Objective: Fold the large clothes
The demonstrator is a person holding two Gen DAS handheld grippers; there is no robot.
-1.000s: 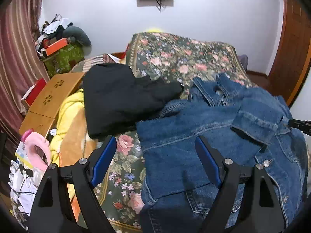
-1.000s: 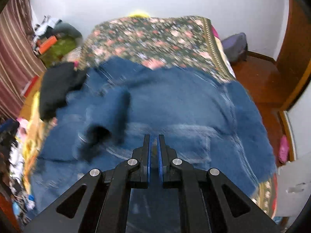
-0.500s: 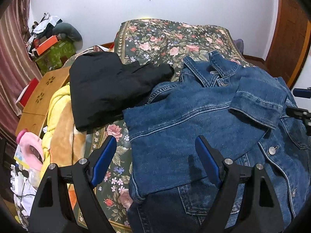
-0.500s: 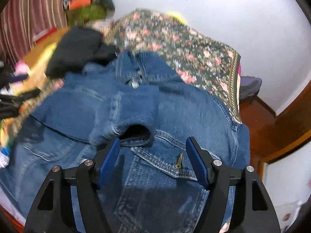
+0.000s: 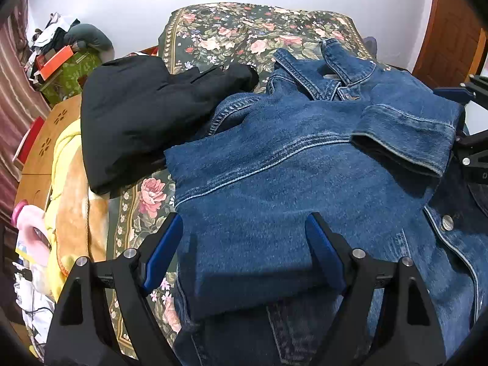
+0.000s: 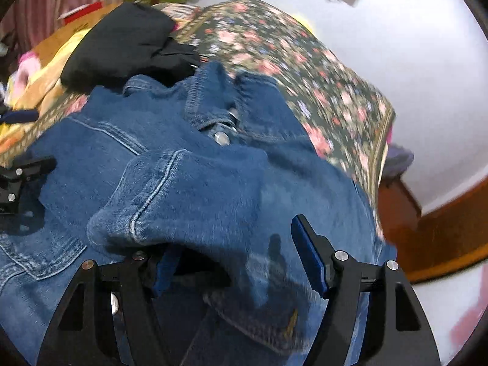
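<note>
A blue denim jacket (image 5: 292, 183) lies on the floral bedspread (image 5: 244, 33), both sleeves folded in across its front. My left gripper (image 5: 244, 244) is open, its jaws straddling the folded left sleeve low over the cloth. My right gripper (image 6: 238, 259) is open over the folded right sleeve cuff (image 6: 146, 201); its left finger sits partly under the cuff's edge. The right gripper also shows at the right edge of the left wrist view (image 5: 469, 122). The jacket collar and buttons (image 6: 221, 137) face up.
A black garment (image 5: 146, 116) lies on the bed just left of the jacket. A yellow blanket (image 5: 70, 189) and a wooden folding table (image 5: 45, 140) sit further left. A cluttered corner (image 5: 67, 61) and a wooden door (image 5: 448, 36) flank the bed.
My right gripper went from shut to open and released the right sleeve, then moved closer over its cuff. My left gripper, open throughout, has dropped lower over the folded left sleeve.
</note>
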